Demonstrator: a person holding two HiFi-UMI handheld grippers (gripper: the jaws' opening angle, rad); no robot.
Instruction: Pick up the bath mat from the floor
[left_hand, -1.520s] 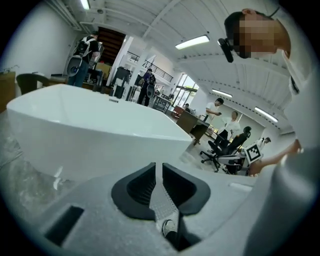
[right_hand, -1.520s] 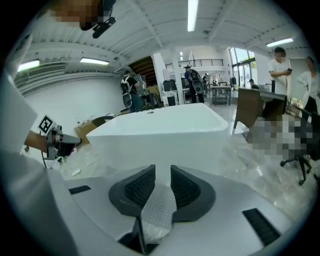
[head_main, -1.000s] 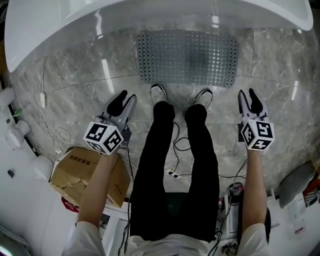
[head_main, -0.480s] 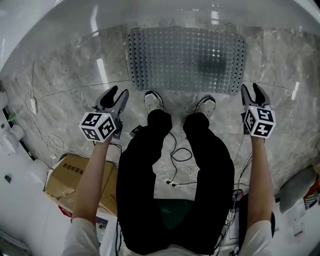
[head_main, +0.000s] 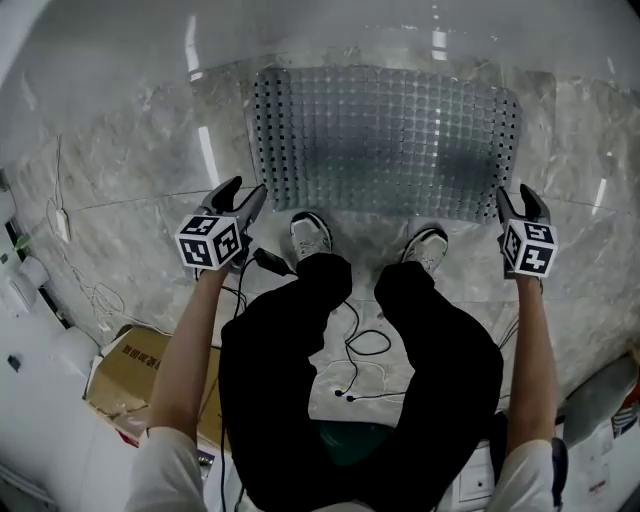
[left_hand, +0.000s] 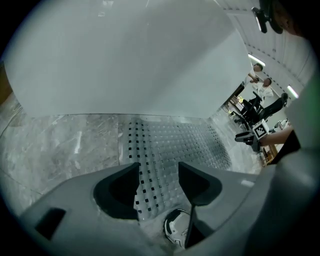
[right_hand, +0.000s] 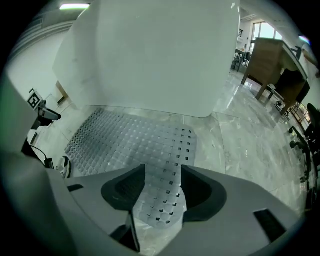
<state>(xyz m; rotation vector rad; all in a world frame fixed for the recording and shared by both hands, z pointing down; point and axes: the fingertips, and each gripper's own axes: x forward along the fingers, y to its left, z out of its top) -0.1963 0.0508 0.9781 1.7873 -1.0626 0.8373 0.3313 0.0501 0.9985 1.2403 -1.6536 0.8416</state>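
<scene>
Floor: grey marble floor (head_main: 120, 190), with a white tub (head_main: 90, 60) along its far edge, and we stand facing it
Mat: the mat (head_main: 385, 135) lies flat on the floor, its far edge against the tub's foot and its near edge just ahead of our shoes (head_main: 310, 235)
Left side: our left gripper (head_main: 245, 190) points steeply down at the mat's near left corner; its jaws have just been opening and stand well apart, the mat's holed left edge shows through the gap, and the pads press on nothing
Right side: our right gripper (head_main: 518, 195) points down at the near right corner; its jaws have also just been opening and stand wide, the holed right edge shows in the gap, and it grips nothing
Contact: we cannot tell whether either set of tips touches the mat yet; from the gripper views both look a little short of it
Done so far: as we judge it, only the approach, with one gripper set at each near corner and both jaws ready
Left to do: get each pair of jaws around an edge, close on it, then lift the mat off the floor
Watch for: we expect a flat mat to be hard to get a jaw under, and it may cling to the smooth floor
</scene>
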